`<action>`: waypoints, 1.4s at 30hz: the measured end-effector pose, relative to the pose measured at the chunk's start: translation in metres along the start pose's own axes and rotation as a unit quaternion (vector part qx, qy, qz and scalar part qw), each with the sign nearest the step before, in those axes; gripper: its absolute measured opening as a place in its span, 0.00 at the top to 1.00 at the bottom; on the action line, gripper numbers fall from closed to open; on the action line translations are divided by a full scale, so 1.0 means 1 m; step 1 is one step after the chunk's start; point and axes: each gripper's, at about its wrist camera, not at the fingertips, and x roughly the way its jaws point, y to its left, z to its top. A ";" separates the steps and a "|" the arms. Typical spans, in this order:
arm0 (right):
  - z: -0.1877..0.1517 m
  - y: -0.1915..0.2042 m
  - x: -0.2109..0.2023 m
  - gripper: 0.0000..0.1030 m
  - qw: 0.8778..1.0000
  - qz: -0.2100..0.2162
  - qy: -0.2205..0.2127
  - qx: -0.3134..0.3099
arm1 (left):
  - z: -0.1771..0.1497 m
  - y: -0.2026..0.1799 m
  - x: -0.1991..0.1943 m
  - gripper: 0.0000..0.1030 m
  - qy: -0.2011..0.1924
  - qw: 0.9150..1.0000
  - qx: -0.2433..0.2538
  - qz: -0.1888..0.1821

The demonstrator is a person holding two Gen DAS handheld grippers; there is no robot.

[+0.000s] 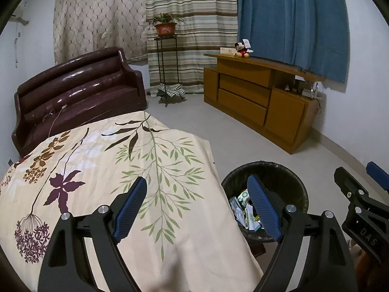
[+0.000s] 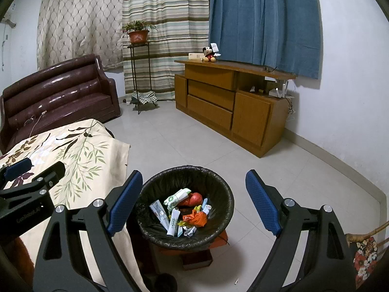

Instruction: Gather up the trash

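Black-lined trash bin [image 2: 186, 239] holds wrappers [image 2: 173, 222] and orange scraps [image 2: 195, 219].

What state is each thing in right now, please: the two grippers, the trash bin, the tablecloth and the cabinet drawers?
Left gripper: open, empty.
Right gripper: open, empty, above the bin.
Trash bin: upright, black liner, partly filled with wrappers.
Floral tablecloth: spread flat, nothing on it.
Cabinet drawers: closed.

Cream cloth [image 1: 170, 170] with leaf-and-flower print, black-lined bin [image 2: 184, 177], maroon sofa [image 1: 80, 90] — leather, perhaps.
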 end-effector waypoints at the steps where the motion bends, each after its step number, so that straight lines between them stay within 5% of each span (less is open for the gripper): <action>1: 0.000 0.000 0.000 0.18 1.000 0.000 0.000 0.000 | 0.000 0.000 0.000 0.20 0.001 1.000 0.000 0.000; 42: 0.001 0.001 -0.001 0.18 1.000 0.000 0.001 0.000 | -0.005 -0.005 0.008 0.20 0.003 1.000 0.011 -0.008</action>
